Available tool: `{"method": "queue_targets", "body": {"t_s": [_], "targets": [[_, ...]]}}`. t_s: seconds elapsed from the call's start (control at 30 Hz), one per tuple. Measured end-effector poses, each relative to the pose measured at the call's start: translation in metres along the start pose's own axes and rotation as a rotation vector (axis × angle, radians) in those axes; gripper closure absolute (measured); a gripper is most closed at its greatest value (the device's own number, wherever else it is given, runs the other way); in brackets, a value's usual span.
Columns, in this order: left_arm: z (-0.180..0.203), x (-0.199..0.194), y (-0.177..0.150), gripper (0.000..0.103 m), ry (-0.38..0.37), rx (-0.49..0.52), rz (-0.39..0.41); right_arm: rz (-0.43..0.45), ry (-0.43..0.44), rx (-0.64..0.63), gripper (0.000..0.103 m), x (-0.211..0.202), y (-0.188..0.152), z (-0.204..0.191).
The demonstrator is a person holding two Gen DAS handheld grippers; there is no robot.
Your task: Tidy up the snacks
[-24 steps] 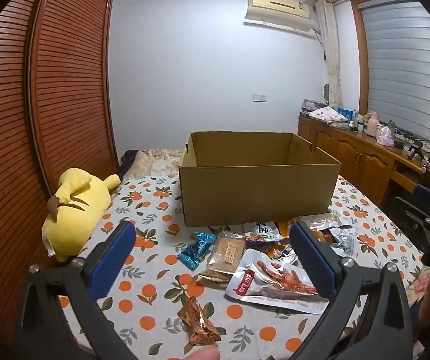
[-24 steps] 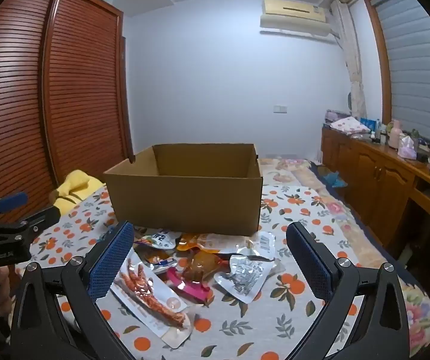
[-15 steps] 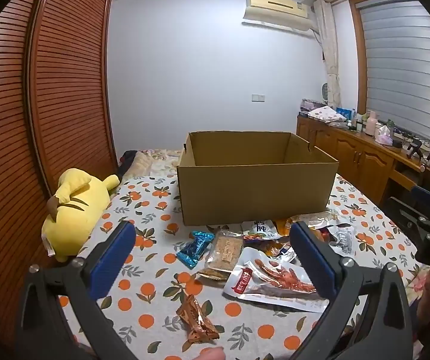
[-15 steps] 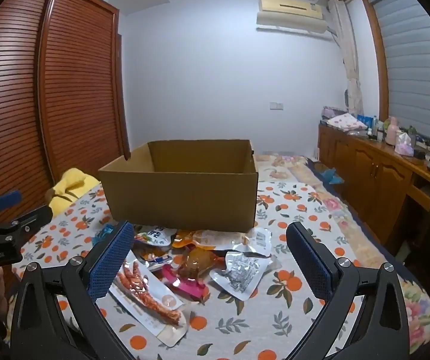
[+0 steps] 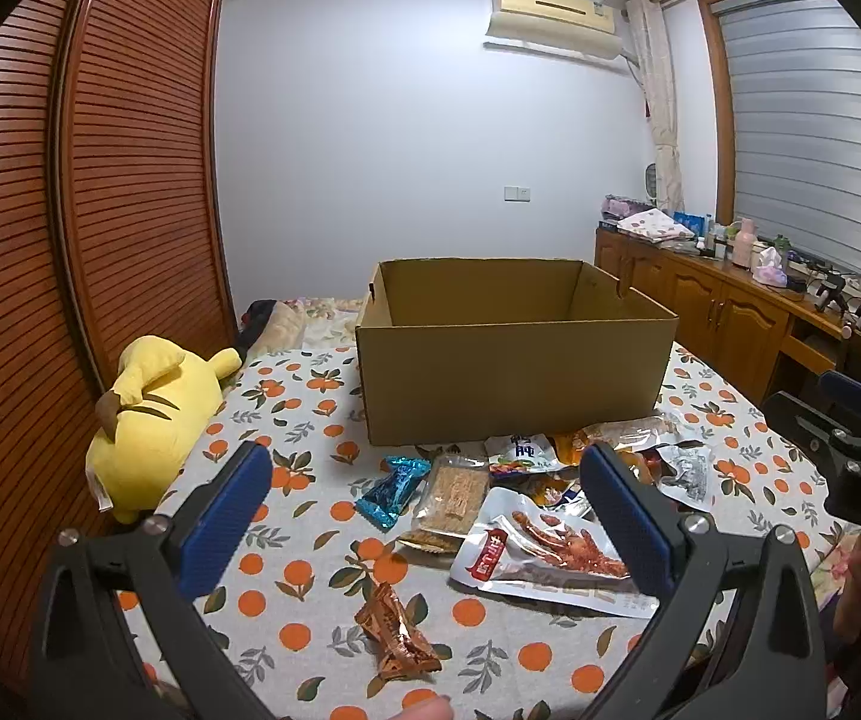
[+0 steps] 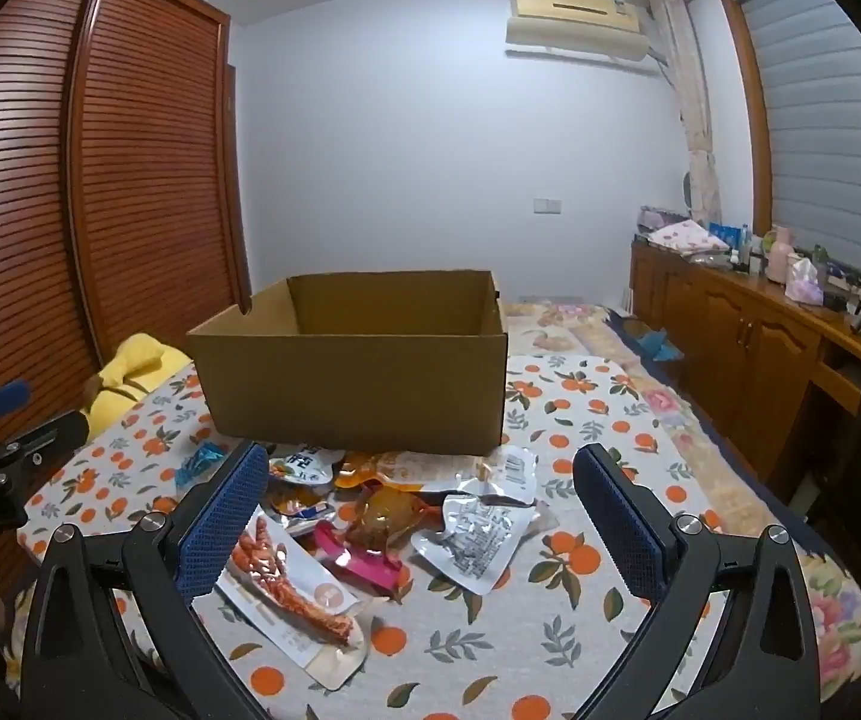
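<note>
Both the left gripper (image 5: 424,510) and right gripper (image 6: 418,516) hover with jaws wide and empty above the snack packets (image 6: 382,516) strewn on the bed (image 6: 586,594), probably choosing a first pick for the open cardboard box (image 6: 358,384) just behind.

Both views drew slightly nearer the box (image 5: 514,354).

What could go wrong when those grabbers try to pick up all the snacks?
The snack packets lie heaped and overlapping in front of the cardboard box, so the open right gripper might pinch two at once or drag neighbours along. The flat chicken-feet pouch near the open left gripper lies flush on the cloth and may slip.
</note>
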State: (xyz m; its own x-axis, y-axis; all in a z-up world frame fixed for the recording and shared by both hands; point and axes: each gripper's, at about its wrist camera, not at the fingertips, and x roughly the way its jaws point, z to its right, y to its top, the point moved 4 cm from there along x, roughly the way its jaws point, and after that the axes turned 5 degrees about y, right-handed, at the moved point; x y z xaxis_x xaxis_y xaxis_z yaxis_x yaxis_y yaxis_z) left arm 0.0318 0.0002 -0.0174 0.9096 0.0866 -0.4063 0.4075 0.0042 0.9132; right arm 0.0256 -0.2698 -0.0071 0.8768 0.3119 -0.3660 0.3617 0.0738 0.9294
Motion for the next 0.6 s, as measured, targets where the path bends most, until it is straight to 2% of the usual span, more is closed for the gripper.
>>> {"method": "queue_targets", "body": {"t_s": [0.6], "targets": [[-0.0008,0.0002,-0.0015,0.000,0.000,-0.003,0.005,0.006,-0.007,0.002,0.000,-0.0026,0.0009,0.0015]]}}
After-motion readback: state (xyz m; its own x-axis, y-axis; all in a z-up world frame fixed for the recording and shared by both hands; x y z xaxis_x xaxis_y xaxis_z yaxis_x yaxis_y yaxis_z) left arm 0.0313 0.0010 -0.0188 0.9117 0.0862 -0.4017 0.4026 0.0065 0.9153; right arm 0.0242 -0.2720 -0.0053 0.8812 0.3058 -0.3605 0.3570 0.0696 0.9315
